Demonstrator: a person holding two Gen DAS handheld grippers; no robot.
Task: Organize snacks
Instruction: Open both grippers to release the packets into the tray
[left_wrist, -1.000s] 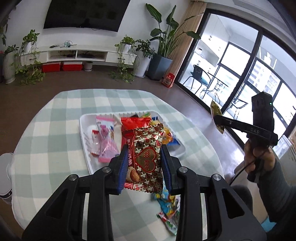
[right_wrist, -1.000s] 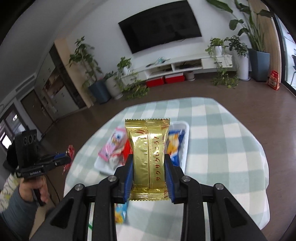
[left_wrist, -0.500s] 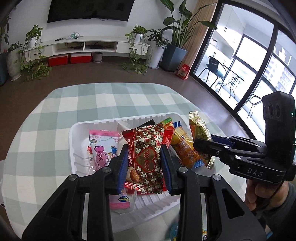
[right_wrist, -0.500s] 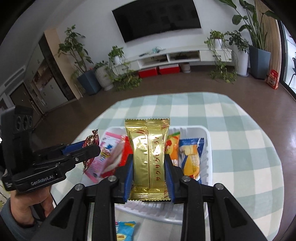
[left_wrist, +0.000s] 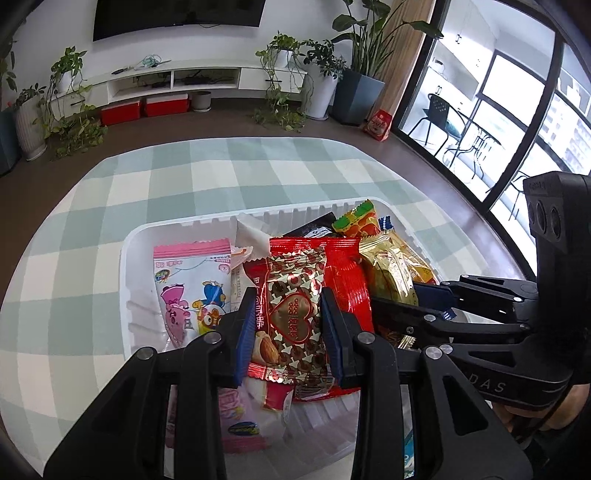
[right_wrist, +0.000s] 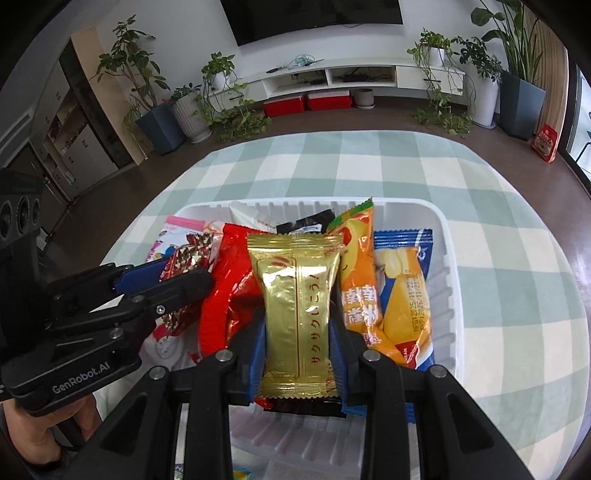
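Note:
A white tray (left_wrist: 127, 295) (right_wrist: 448, 258) on the checked tablecloth holds several snack packets. My left gripper (left_wrist: 288, 332) is shut on a red-and-gold heart-print packet (left_wrist: 291, 325), held low over the tray's middle. It also shows in the right wrist view (right_wrist: 177, 280). My right gripper (right_wrist: 297, 354) is shut on a gold packet (right_wrist: 295, 306), held low over the tray just right of the left one. It also shows in the left wrist view (left_wrist: 413, 306) with the gold packet (left_wrist: 391, 273). Both packets sit among the tray's snacks.
In the tray lie a pink cartoon packet (left_wrist: 188, 288), a red packet (right_wrist: 229, 280), an orange packet (right_wrist: 356, 273), a blue-and-orange packet (right_wrist: 406, 295) and a black one (right_wrist: 306, 223). More packets lie on the cloth (left_wrist: 92, 206) near the tray's front edge.
Both grippers have moved forward and down with their packets, from above the table's near edge to low over the tray, side by side.

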